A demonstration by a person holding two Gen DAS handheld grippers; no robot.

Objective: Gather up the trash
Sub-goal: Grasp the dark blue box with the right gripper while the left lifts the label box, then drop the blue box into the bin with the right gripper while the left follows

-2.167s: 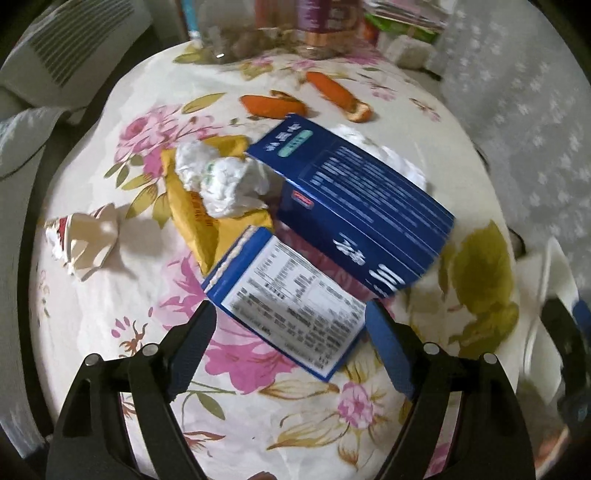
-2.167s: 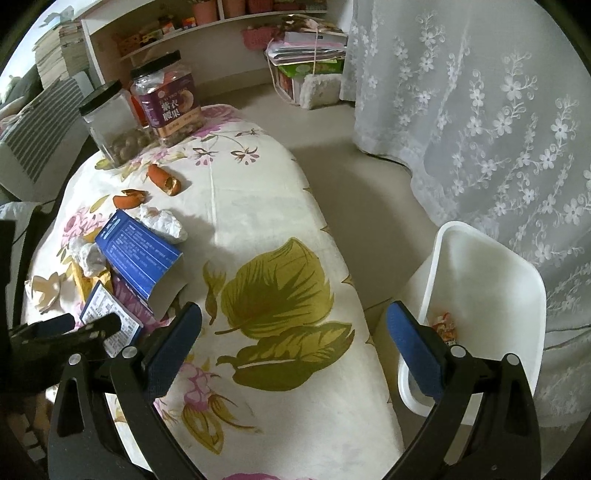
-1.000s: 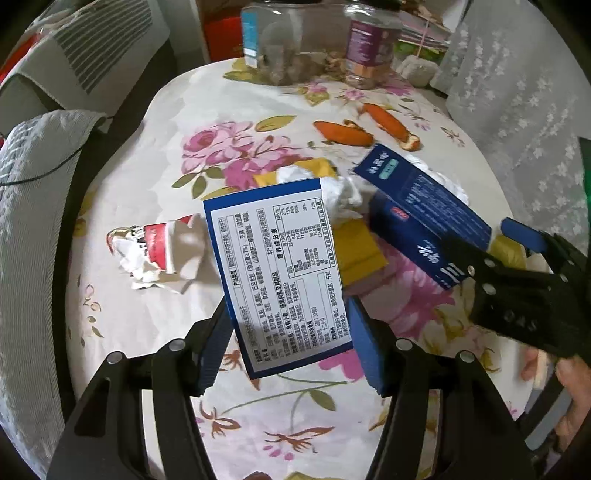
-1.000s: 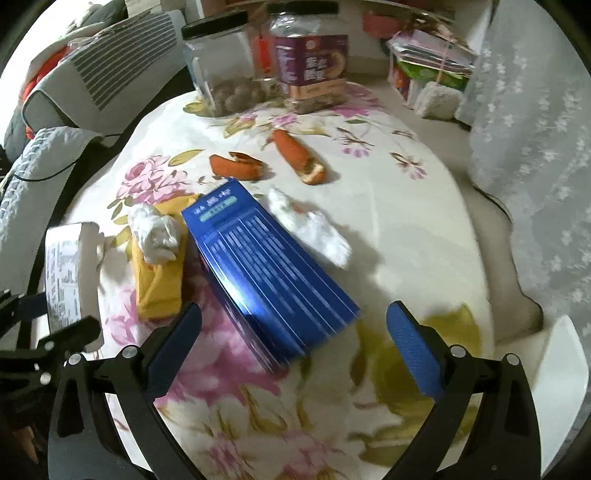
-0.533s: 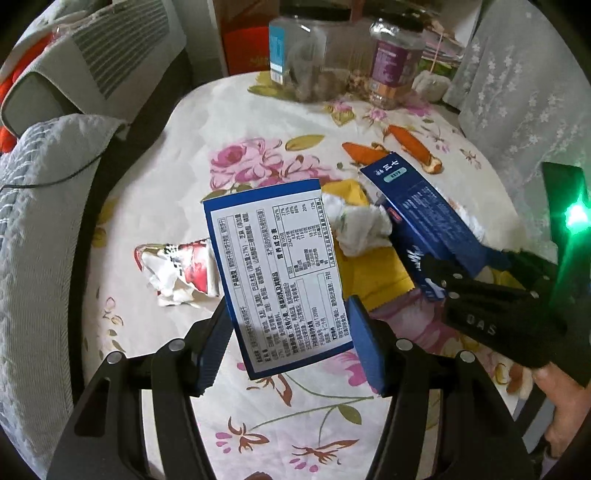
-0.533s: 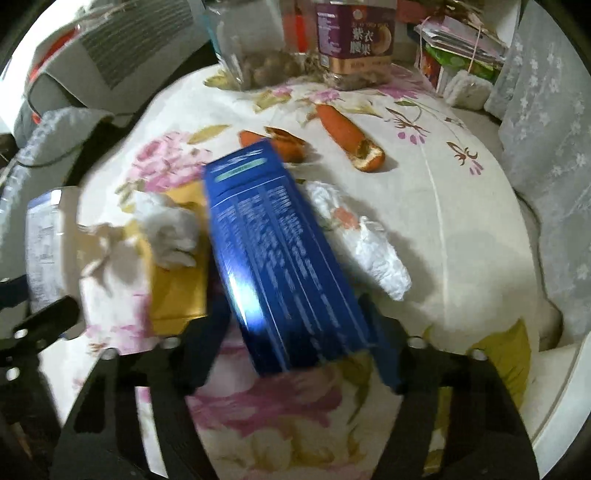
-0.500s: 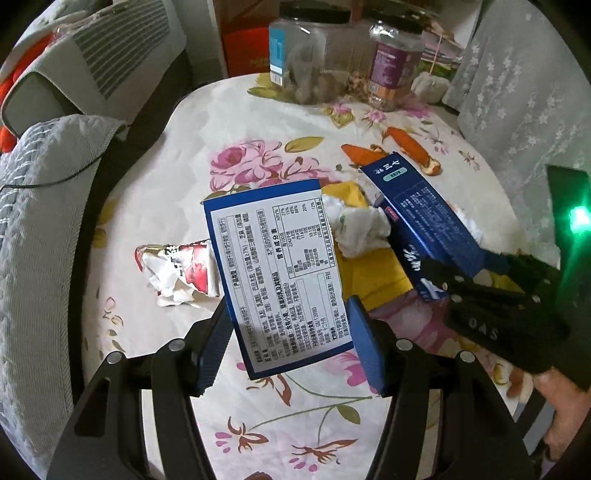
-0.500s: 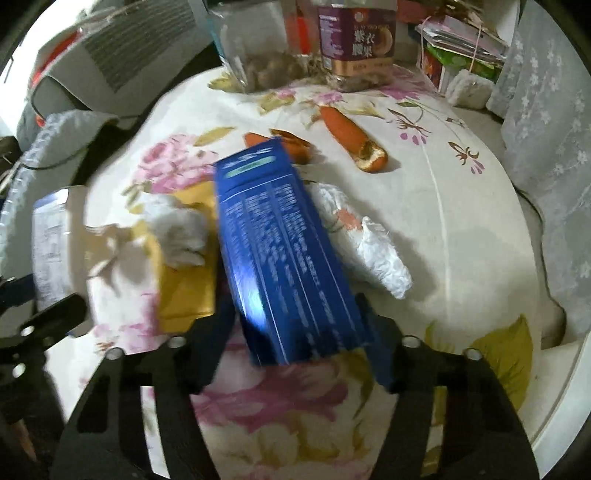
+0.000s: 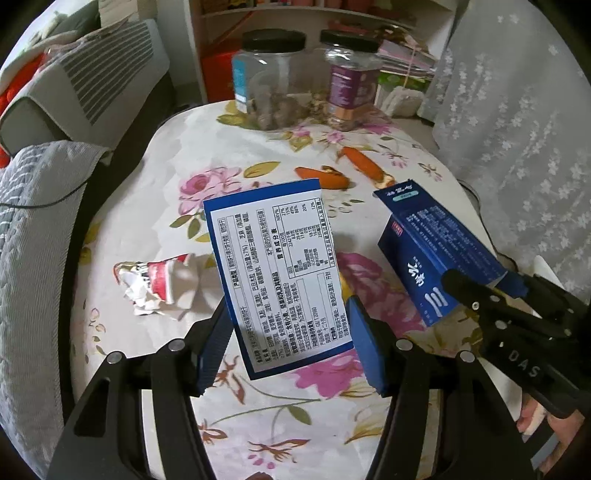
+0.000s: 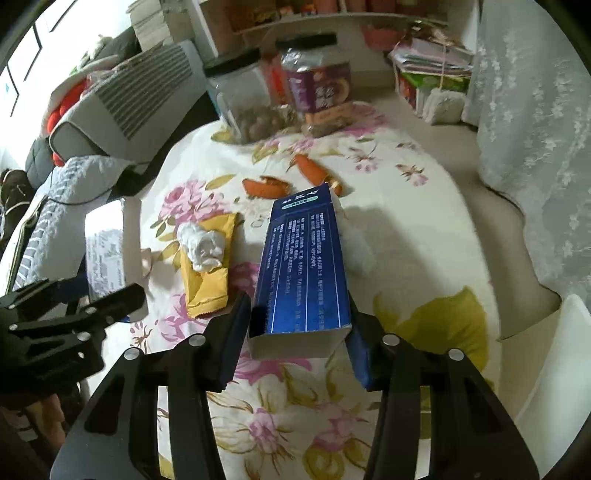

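Observation:
My left gripper (image 9: 284,332) is shut on a flat blue-and-white packet (image 9: 277,273) with a nutrition label, held above the flowered table (image 9: 155,206). My right gripper (image 10: 299,332) is shut on a long dark blue carton (image 10: 306,266), lifted off the table; the carton also shows in the left wrist view (image 9: 432,251). On the table lie a crumpled red-and-white wrapper (image 9: 159,284), a yellow packet (image 10: 207,280) with a white tissue wad (image 10: 201,247) on it, another white wad (image 10: 360,254) and two orange peel pieces (image 10: 266,186).
Two black-lidded jars (image 9: 273,77) stand at the table's far edge. A grey cushioned seat (image 9: 33,206) lies along the left. A white bin (image 10: 554,369) stands by the table's right side, near a lace curtain (image 10: 535,110). Shelves (image 10: 295,18) are behind.
My right gripper has closed on the blue carton and lifted it off the table. My left gripper has raised the labelled packet higher and drawn back.

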